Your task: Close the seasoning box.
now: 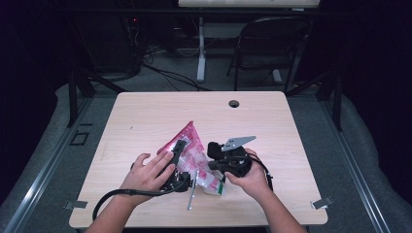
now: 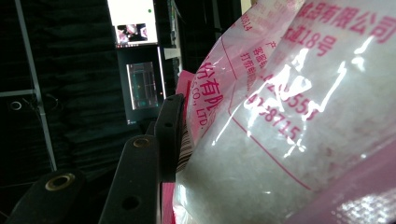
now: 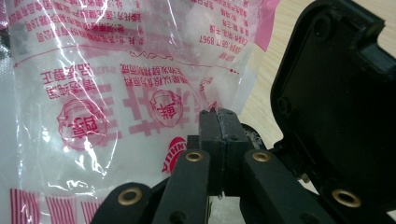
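At the near middle of the pale wooden table [image 1: 145,116], I hold a pink-and-clear printed plastic bag [image 1: 192,145] of white contents up between my two grippers, its top corner pointing away from me. My left gripper [image 1: 177,158] stands about half open around the bag's full body, one black jaw lying against the film in the left gripper view; whether the far jaw presses too I cannot tell, so I judge it a brace that keeps the bag [image 2: 289,130] upright, not a firm clamp. My right gripper [image 3: 218,116] is fully closed, its jaw tips pinching a thin edge of the film [image 3: 140,93], most likely to pull or tear the bag open against the left. A slim metal tool [image 1: 192,194] lies on the table just beneath the bag, close enough to snag a lowering hand. Beyond the far edge stand a folding chair [image 1: 272,43] and floor cables [image 1: 165,73], well clear of the work.
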`<action>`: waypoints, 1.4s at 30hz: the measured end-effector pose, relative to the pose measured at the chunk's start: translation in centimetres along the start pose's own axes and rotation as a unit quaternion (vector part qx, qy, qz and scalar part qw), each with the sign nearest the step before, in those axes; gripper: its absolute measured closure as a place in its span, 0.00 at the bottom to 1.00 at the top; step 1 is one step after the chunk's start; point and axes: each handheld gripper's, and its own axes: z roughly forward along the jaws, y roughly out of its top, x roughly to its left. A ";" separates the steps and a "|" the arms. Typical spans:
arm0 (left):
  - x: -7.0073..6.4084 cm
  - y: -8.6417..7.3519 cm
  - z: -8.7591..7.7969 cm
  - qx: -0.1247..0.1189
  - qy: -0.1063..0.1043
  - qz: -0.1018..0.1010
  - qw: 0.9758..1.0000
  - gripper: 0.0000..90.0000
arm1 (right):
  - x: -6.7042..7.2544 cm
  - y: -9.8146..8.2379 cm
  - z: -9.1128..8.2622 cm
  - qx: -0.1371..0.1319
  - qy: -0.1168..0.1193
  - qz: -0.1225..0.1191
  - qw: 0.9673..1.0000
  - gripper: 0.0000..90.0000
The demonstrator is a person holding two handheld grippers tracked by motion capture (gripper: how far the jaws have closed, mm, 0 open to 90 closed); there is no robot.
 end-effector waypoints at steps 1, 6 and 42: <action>0.0 0.0 0.0 0.000 0.000 0.001 1.000 0.70 | 0.0 0.0 0.0 0.000 0.000 0.000 1.000 1.00; 0.0 0.1 0.0 0.000 -0.001 -0.002 1.000 0.70 | 0.0 0.0 -0.1 0.002 -0.001 0.000 1.000 1.00; 0.3 0.4 -0.1 -0.006 -0.001 0.000 1.000 0.71 | 0.0 -0.1 -0.3 0.001 -0.001 0.002 1.000 1.00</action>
